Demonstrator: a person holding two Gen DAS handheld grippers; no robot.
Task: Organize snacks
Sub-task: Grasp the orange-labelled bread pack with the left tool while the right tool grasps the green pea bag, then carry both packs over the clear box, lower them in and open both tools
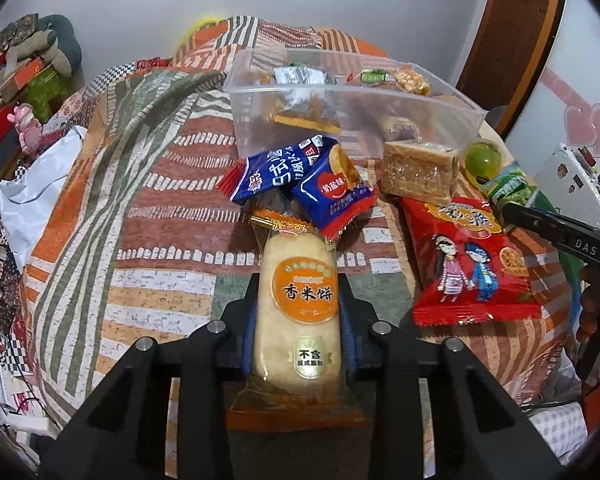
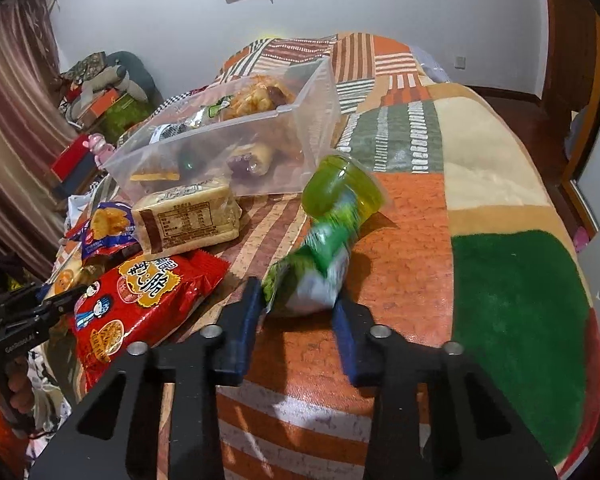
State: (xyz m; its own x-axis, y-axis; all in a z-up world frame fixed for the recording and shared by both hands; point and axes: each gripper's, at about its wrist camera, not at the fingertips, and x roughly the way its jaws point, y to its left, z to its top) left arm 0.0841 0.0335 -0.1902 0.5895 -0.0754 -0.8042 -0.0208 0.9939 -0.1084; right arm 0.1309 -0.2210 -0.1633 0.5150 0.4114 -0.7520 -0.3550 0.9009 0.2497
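Observation:
My left gripper (image 1: 300, 300) is shut on a long orange-labelled rice cracker pack (image 1: 300, 312) lying on the bed. Two blue snack packs (image 1: 300, 176) lie just beyond it. A clear plastic bin (image 1: 340, 96) holding several snacks stands further back; it also shows in the right wrist view (image 2: 228, 136). My right gripper (image 2: 300, 304) is shut on the end of a green snack packet (image 2: 316, 264), which looks blurred. A green jelly cup (image 2: 340, 188) sits right behind the packet. A red snack bag (image 2: 140, 304) and a wrapped cake block (image 2: 188, 220) lie to the left.
The patterned orange, green and striped bedspread (image 2: 480, 240) covers the bed. Boxes and a plush toy (image 1: 32, 60) pile at the far left. A wooden door frame (image 1: 512, 52) and white wall stand behind. The left gripper shows at the left edge of the right wrist view (image 2: 40, 308).

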